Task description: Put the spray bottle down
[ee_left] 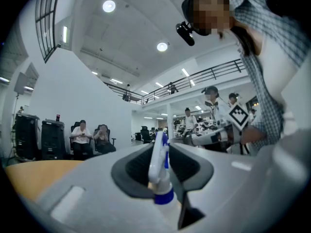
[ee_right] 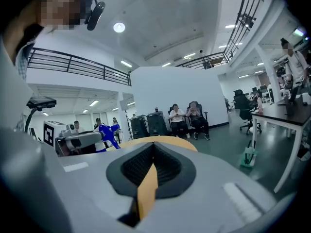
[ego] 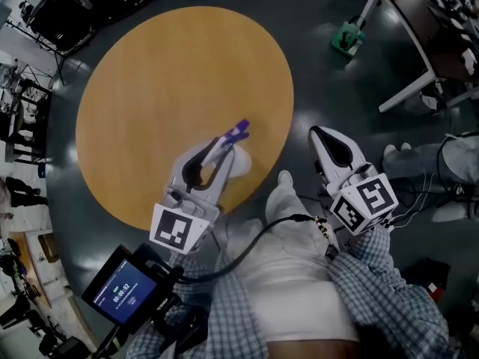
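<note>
Spray bottle [ego: 238, 134]: probably light plastic with stiff, smooth walls, so may slip; fill level cannot tell. Best hold looks like neck just under collar.
Look: white body, blue collar, blue-violet spray head.
Place: centre of head view, over lower right edge of round wooden surface [ego: 165, 73].
Left gripper [ego: 224, 149]: fingers clamped on bottle neck.
Right gripper [ee_right: 153, 152]: fingers together, empty.
</note>
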Motion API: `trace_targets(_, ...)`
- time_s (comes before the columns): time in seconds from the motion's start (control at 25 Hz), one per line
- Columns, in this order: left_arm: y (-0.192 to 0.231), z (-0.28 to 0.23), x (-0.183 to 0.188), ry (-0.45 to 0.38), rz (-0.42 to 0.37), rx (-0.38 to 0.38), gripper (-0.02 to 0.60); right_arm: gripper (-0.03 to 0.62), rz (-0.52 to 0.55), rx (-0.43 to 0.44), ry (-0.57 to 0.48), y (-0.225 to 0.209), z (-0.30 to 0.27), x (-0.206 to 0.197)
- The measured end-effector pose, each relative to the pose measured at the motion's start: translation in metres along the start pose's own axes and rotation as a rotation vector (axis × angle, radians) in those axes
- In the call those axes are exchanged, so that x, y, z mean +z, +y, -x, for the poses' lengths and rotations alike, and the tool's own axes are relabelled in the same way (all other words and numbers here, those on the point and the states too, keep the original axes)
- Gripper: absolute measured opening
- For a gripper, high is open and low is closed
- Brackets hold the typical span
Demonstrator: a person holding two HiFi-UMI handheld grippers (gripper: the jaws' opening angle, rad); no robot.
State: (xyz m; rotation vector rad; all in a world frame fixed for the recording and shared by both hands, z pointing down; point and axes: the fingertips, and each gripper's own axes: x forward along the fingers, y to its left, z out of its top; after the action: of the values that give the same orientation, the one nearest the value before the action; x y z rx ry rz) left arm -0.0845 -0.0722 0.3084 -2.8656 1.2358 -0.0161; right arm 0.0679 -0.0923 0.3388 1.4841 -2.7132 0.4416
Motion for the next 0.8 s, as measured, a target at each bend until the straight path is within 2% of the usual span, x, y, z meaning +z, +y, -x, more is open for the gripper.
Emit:
trace_targets(0.08,0.003,-0.026,-0.002,0.005,0.014,0.014,0.094,0.003,-0.002,0.017,0.021,-0.021,-0.008,0.008)
trace_targets(0.24,0.021,-0.079,-0.03,0.028,0.02,0.05,0.094,0.003,-0.005,0.051,0.047,-0.071,-0.042,0.002)
trace_targets(0.36,0.032,-0.104,-0.041,0.041,0.01,0.072,0.094,0.003,-0.007,0.071,0.059,-0.093,-0.06,0.001)
trace_targets(0.56,0.042,-0.128,-0.05,0.092,-0.021,0.096,0.094,0.003,-0.012,0.095,0.087,-0.112,-0.075,0.006)
trace_targets(0.8,0.058,-0.128,-0.039,0.097,0.006,0.129,0.094,0.003,-0.024,0.125,0.114,-0.107,-0.091,0.017)
